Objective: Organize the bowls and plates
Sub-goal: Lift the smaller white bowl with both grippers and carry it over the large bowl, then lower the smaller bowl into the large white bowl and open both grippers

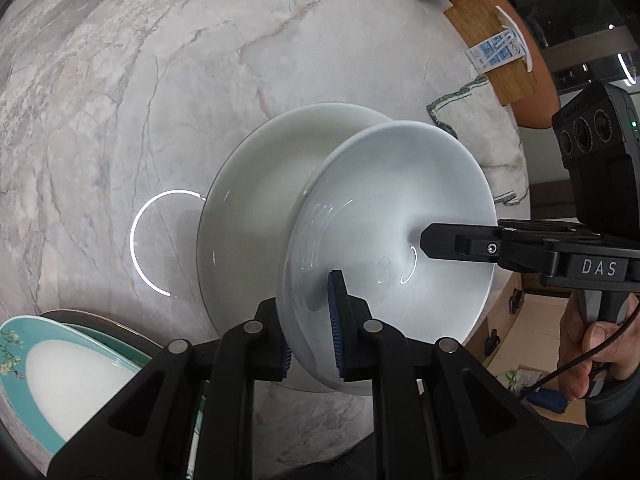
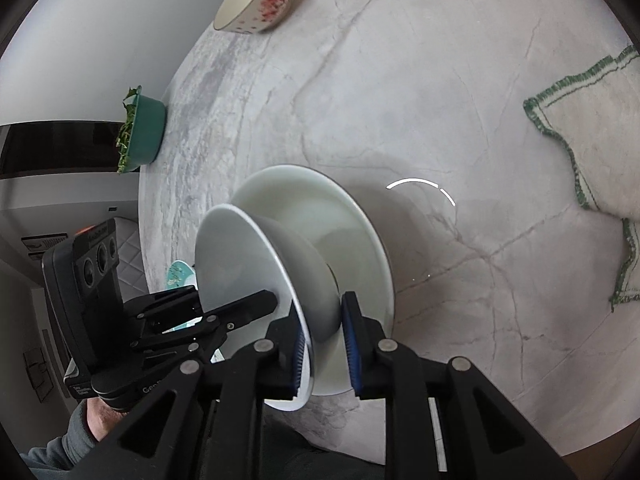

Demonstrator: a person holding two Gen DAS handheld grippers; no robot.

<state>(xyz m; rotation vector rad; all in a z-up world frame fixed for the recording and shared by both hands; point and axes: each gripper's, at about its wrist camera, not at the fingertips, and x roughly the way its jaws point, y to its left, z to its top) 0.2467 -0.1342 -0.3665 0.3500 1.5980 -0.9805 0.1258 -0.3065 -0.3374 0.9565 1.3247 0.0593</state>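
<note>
Both hand-held grippers (image 1: 310,332) (image 2: 326,346) pinch the white bowl's (image 1: 400,216) rim above a plate (image 1: 256,184).

A white cloth with green stitched edging (image 2: 592,152) is lying on the marble tabletop (image 2: 400,80) right of the fingers; a wooden block bearing a blue-printed label (image 1: 490,46) is sitting beyond.

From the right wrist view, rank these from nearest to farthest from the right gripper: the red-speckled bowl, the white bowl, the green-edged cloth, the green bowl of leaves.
1. White bowl, between the right gripper's jaws.
2. Green-edged cloth, on the right.
3. Green bowl of leaves, at the left table edge.
4. Red-speckled bowl, at the far top.
</note>
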